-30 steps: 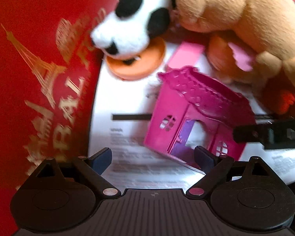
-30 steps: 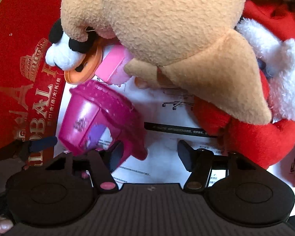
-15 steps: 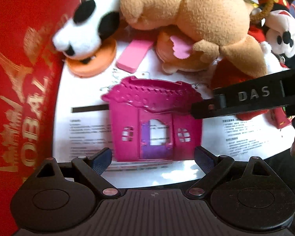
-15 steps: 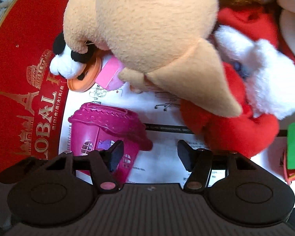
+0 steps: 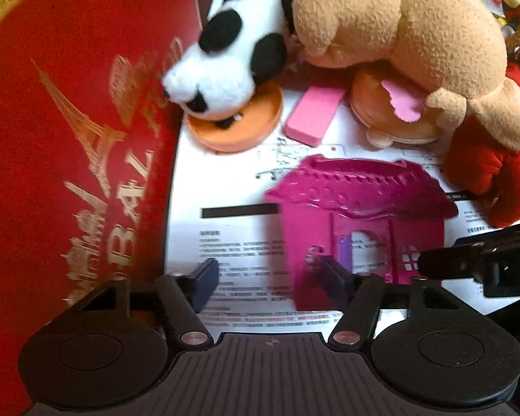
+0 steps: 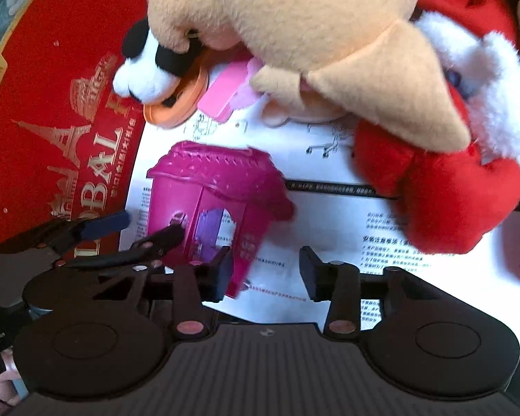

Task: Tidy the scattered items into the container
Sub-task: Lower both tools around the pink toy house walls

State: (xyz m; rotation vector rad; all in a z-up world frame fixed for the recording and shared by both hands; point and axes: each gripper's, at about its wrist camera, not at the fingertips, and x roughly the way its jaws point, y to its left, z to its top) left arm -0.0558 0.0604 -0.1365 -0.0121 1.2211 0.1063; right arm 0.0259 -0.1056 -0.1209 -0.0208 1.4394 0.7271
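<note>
Both your claws gape empty, the left gripper point(image 5: 270, 284) and right gripper point(image 6: 265, 268) flanking the pink house point(image 5: 364, 218) on the paper point(image 5: 225, 180).

Both wrist views close, looking down, seemingly sharing pink toy house point(image 5: 360, 204)

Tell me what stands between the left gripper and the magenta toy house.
Nothing visible does. The left gripper is open, and the toy house lies flat on the printed paper, right at its right finger, which overlaps the house's lower edge. The right gripper reaches in from the house's other side.
</note>
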